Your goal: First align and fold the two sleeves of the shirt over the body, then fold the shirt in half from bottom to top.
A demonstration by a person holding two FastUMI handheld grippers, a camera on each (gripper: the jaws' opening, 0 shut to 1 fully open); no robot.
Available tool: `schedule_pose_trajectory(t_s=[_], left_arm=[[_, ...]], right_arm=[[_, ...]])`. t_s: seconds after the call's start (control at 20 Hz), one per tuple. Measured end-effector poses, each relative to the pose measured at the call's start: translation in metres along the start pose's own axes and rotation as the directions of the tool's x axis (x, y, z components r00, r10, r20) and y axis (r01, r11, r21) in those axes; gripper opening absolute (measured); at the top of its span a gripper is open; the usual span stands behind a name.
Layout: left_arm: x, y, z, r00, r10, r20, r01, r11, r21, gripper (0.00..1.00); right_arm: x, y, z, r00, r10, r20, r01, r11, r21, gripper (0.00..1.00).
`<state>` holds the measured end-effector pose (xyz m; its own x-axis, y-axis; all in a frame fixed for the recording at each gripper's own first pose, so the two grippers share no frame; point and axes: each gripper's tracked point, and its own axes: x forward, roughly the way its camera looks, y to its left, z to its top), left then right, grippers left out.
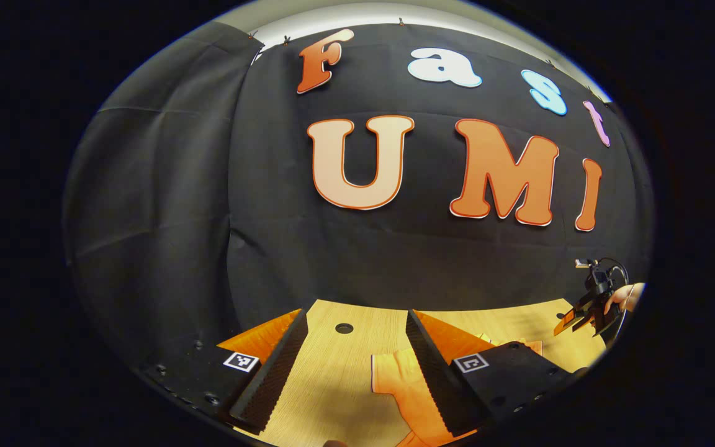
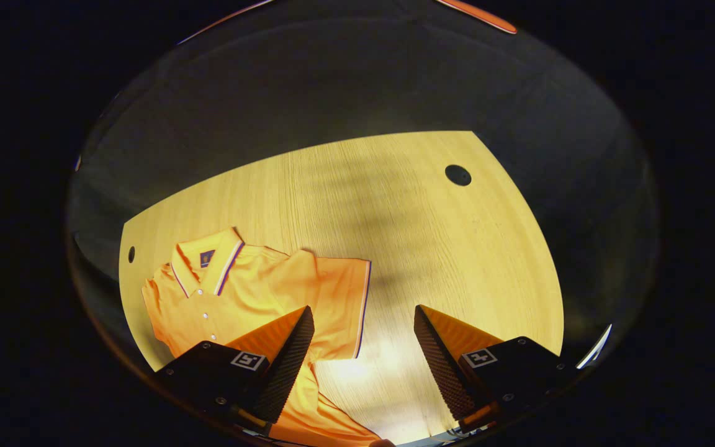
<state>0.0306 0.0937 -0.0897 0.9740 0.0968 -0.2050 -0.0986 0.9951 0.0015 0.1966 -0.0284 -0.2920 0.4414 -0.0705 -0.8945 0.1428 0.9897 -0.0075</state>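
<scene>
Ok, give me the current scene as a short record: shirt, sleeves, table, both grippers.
shirt: orange polo shirt lying flat on the table, collar toward the far edge, placket buttons showing
sleeves: one sleeve spread out sideways, not folded over the body; the other partly hidden
table: light wooden table with round holes
left gripper: fingers apart, held above the table near a sleeve edge, holding nothing
right gripper: fingers apart, above the shirt, holding nothing
task progress: no fold visible

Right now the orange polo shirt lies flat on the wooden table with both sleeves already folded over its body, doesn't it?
Not quite. The shirt does lie flat on the wooden table, but its sleeve is spread out to the side, not folded over the body, as the right gripper view shows.
</scene>
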Motion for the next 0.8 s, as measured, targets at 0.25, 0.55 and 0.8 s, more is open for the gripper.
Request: schedule_pose_trajectory(t_s=[0.25,0.55,0.8], left_arm=[[0.019,0.006,-0.019,0.998,0.025,-0.053,-0.026,1.0,-0.012,0.98],[0.029,0.009,-0.028,0.997,0.027,-0.077,-0.028,1.0,-0.009,0.98],[0.037,0.011,-0.032,0.995,0.041,-0.088,-0.041,0.999,0.002,0.98]], right_arm=[[0.048,-0.002,-0.013,0.994,-0.031,-0.104,0.03,0.999,-0.01,0.99],[0.077,-0.001,-0.025,0.986,-0.02,-0.165,0.019,1.0,-0.01,0.99],[0.088,-0.003,-0.03,0.983,-0.021,-0.182,0.021,1.0,-0.003,0.97]])
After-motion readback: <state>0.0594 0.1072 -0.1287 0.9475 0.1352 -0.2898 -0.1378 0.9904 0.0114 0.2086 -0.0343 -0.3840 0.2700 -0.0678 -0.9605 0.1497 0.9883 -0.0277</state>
